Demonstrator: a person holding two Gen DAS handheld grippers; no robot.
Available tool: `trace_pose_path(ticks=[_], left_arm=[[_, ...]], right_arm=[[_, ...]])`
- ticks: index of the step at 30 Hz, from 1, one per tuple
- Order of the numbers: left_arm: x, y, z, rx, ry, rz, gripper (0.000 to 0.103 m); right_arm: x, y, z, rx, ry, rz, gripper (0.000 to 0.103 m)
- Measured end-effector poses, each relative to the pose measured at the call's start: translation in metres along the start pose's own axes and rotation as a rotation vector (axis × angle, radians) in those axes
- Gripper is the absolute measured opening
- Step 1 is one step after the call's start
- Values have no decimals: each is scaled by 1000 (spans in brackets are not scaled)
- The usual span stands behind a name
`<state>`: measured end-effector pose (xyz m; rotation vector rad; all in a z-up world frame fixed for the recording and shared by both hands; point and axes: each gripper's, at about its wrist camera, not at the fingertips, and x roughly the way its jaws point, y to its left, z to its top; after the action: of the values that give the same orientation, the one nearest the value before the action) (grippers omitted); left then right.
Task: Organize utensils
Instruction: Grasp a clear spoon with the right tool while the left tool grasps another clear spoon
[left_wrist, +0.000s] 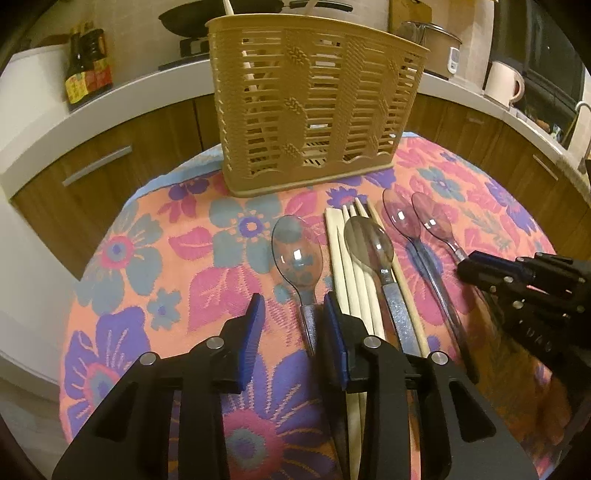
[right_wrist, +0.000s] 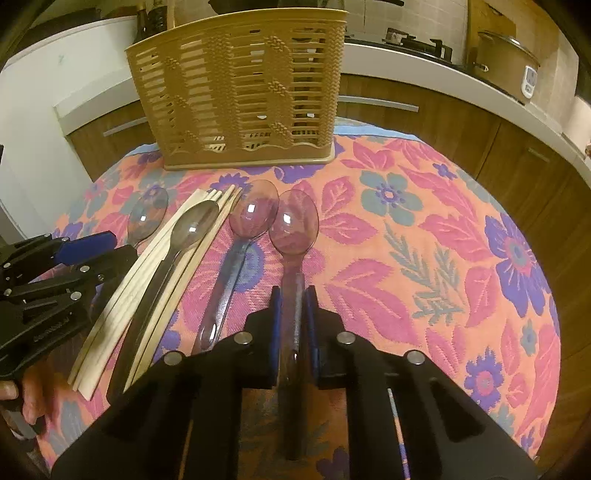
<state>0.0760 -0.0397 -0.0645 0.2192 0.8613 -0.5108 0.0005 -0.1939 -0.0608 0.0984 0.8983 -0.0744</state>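
The right tongs (right_wrist: 293, 314) are squeezed shut on the thin handle of a see-through purple plastic spoon (right_wrist: 293, 225), the one farthest to the right in the row. Its bowl points at the tan plastic utensil basket with slots (right_wrist: 236, 92), which stands upright at the far side of the table with the flowery pink and orange cloth (right_wrist: 424, 258). The spoon seems to lie flat on the cloth; I cannot tell if it is lifted a little. The left tongs (left_wrist: 293, 328) are open, with their blue pads on either side of the handle of another clear plastic spoon (left_wrist: 297, 251) at the left end of the row, not yet pinching it. Between the two lie a bunch of pale wooden chopsticks (left_wrist: 351, 280) with a third clear spoon (left_wrist: 369, 245) on top, and a fourth clear spoon (right_wrist: 253, 214) just beside the held one. To do this step well, I think the right tongs should lift straight up first, so the held spoon does not bump its close neighbour. The handle is thin and smooth, so it may twist or slip; hold firmly and move slowly. Then tip the spoon upright above the basket and lower it into a compartment before letting go.
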Motion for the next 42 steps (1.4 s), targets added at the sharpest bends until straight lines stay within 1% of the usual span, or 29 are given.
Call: trace_pose_path(ticks=[2,5,8,11,13,19,22,24,27,29,31,32,33,34,35,36,37,39,40,42], left_arm=[[-1,1,0,6,1,9,25],[-2,4,0,4,2,27,12],[-4,14,-1,-32,0,-2,9],[-7,22,-5,-74,-4,-34,9],[-8,26,-9,-89,-4,-53,9],[-11,29,-12,-77,14,-83,10],[-11,28,-10,-60,33,-92,12],[-10,27,-8,-47,46,-86,13],[-10,23,-7,-13,75,-89,24],[-8,17,-4,21,97,-69,26],[-4,13,-1,44,115,-48,26],[-2,11,1,58,125,-36,25],[-1,9,3,69,130,-24,23],[0,7,4,82,132,-8,13],[1,3,4,105,131,28,10],[1,1,5,115,130,38,10],[1,0,4,118,126,41,10],[-3,1,4,113,99,17,10],[-9,4,5,106,61,-10,10],[-21,12,9,81,15,-46,10]], right_arm=[[0,-4,1,14,6,15,10],[-1,-9,1,28,21,33,10],[-5,-19,0,46,38,43,10],[-9,-34,-3,60,61,35,10],[-10,-44,-5,69,89,48,10],[-10,-52,-2,55,161,87,11],[-4,-53,7,53,212,111,18],[1,-51,15,46,256,145,29],[6,-45,23,3,293,128,29],[9,-40,27,-22,313,109,29],[12,-36,32,-41,328,91,23],[13,-34,33,-57,329,70,18],[14,-32,34,-70,329,59,14],[14,-29,35,-84,328,54,12],[14,-28,36,-86,328,53,10],[14,-26,37,-88,328,56,10],[13,-24,37,-87,324,73,10],[10,-18,36,-96,308,109,10],[7,-14,35,-108,297,127,10],[-5,-5,34,-136,259,179,10]])
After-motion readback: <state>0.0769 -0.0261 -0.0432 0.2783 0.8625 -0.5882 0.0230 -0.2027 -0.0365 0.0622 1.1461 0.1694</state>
